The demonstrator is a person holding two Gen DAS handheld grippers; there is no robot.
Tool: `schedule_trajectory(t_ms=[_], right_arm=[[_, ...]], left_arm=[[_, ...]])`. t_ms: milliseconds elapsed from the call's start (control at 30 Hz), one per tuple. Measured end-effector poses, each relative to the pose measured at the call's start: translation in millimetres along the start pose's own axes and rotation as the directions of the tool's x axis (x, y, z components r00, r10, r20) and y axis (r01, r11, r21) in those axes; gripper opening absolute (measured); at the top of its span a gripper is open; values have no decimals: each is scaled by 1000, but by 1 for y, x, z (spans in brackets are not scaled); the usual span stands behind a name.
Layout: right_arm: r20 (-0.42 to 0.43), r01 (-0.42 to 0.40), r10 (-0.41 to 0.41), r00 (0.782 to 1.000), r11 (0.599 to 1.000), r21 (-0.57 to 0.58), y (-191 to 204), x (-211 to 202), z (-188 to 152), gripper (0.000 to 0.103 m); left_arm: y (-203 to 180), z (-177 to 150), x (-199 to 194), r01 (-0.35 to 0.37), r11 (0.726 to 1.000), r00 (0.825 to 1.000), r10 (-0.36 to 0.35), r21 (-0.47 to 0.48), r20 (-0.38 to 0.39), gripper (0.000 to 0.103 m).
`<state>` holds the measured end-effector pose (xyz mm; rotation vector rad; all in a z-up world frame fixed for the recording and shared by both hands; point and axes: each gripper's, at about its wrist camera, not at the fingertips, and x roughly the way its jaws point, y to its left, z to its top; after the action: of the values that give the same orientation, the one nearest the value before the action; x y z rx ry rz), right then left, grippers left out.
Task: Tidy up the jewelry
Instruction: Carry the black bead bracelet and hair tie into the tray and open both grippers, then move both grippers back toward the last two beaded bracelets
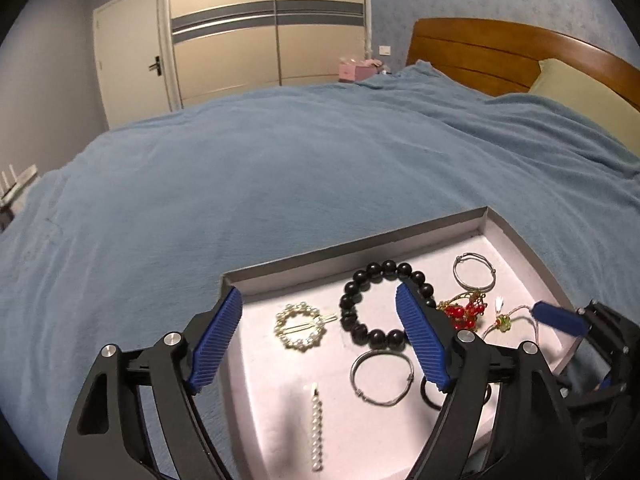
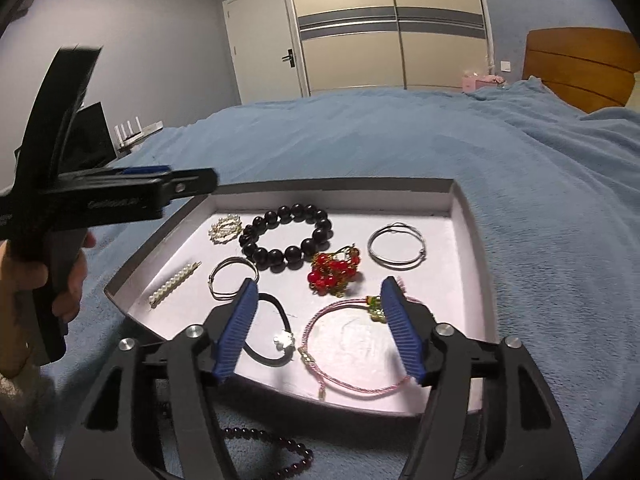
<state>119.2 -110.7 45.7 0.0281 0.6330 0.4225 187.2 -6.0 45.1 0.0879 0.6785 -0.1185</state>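
Observation:
A shallow grey box (image 2: 466, 216) with a white lining lies on the blue bed. In it lie a black bead bracelet (image 2: 286, 242), a pearl brooch (image 2: 225, 230), a pearl hair clip (image 2: 173, 284), two silver bangles (image 2: 396, 246), a red bead piece (image 2: 334, 272), a black hair tie (image 2: 276, 334) and a pink cord bracelet (image 2: 352, 348). A dark red bead string (image 2: 276, 446) lies on the blanket outside the box's near edge. My right gripper (image 2: 318, 298) is open and empty over the near part of the box. My left gripper (image 1: 320, 310) is open and empty above the box's left side.
The box's rim (image 1: 360, 240) stands a little above the blue blanket (image 1: 280, 168). A wooden headboard (image 1: 500, 56) and pillow are at the far right. A wardrobe (image 2: 384, 28) and door stand beyond the bed. The left hand-held gripper (image 2: 80, 196) shows at the left.

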Motion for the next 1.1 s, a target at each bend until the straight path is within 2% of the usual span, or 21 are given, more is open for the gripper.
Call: schedule_trajectory(t_ms=[200, 267, 367, 700, 1000, 1100], right_arm=[[24, -3, 2, 1000, 999, 39, -9, -17, -3, 79], [48, 2, -4, 999, 999, 46, -8, -24, -5, 90], [89, 27, -31, 996, 999, 43, -6, -35, -6, 97], [163, 74, -85, 983, 995, 71, -2, -63, -13, 97], [166, 98, -113, 980, 990, 97, -1, -78, -33, 97], [155, 111, -126, 980, 989, 102, -2, -83, -43, 97]], left_arm=[[7, -4, -17, -34, 999, 999, 34, -22, 17, 90], [10, -7, -23, -39, 999, 999, 40, -37, 22, 93], [13, -13, -30, -55, 997, 998, 56, -54, 22, 95], [19, -33, -56, -81, 993, 996, 84, -81, 41, 96], [13, -60, -77, -79, 994, 994, 85, -80, 71, 96], [13, -74, -82, -51, 993, 995, 59, -110, 76, 97]])
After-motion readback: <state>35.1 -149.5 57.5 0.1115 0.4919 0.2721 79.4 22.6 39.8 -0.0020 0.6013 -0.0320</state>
